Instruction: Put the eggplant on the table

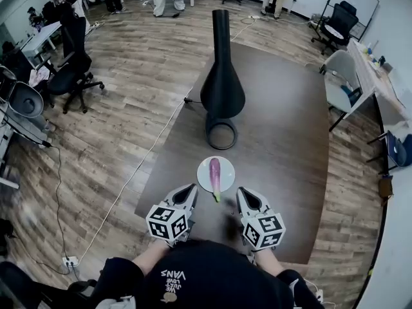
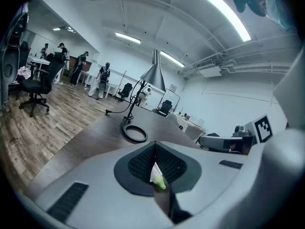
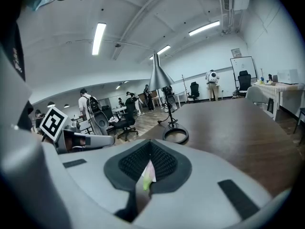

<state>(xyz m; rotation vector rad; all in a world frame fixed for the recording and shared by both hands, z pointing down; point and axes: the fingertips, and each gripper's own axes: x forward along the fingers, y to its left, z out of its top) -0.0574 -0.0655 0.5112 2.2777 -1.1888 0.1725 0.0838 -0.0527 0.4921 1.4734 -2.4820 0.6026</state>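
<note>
Since the eggplant lies on the white plate, while the left gripper and right gripper flank it clenched on nothing, one probably should open wide, grasp mid-body, and lift it onto the table.

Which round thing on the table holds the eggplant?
The white plate, with the eggplant lying across it; the black ring farther away holds nothing.

Past the closed jaws of my left gripper only a sliver of the eggplant and white plate shows; my right gripper hides them likewise. Distant people are too small to describe.
</note>
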